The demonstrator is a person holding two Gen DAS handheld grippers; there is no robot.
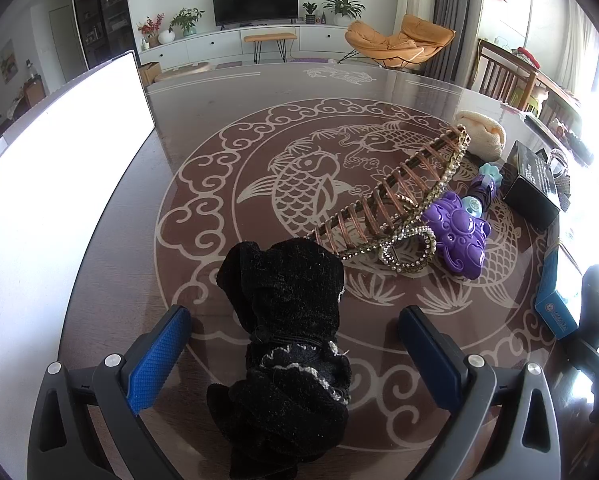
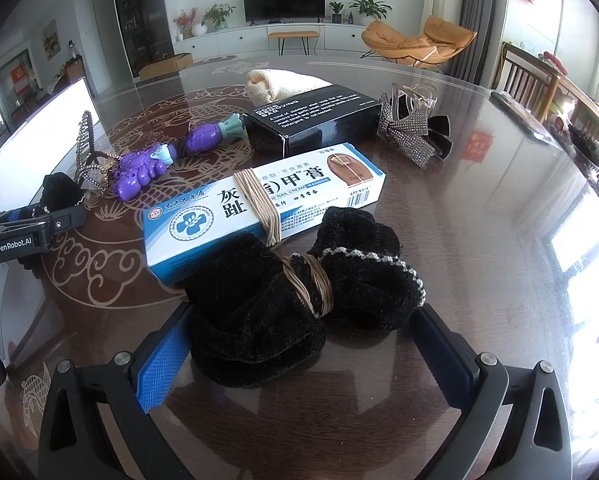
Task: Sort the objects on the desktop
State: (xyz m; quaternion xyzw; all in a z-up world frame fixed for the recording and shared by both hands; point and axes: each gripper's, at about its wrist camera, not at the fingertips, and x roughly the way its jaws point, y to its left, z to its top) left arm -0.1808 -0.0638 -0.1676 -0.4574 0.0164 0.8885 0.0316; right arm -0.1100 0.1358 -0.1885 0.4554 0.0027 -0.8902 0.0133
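Left wrist view has the left gripper (image 1: pixel 295 354) with its jaws wide apart, and a black velvet scrunchie (image 1: pixel 283 344) with pale beaded trim lying on the table (image 1: pixel 219 128) between them, touching neither blue pad. Ahead of the jaws and to their right, a rhinestone hair comb (image 1: pixel 395 200) leans tilted, its lower end just beyond the scrunchie. A purple toy (image 1: pixel 459 232) lies just past the comb, with a black box (image 1: pixel 533 188) and a cream knitted bundle (image 1: pixel 483 134) farther out on the same side. A white panel (image 1: pixel 59 152) stands off to the left of the jaws. Right wrist view shows the right gripper (image 2: pixel 299 352), jaws likewise spread, with a second black scrunchie (image 2: pixel 303 300), bound at its middle by a tan elastic band (image 2: pixel 309 282), resting between them; whether it touches the left pad cannot be told. Directly ahead of it lies a blue and white cream box (image 2: pixel 259 212), another tan band around it. Beyond the box, to the right, sits a rhinestone bow clip (image 2: pixel 415 130).
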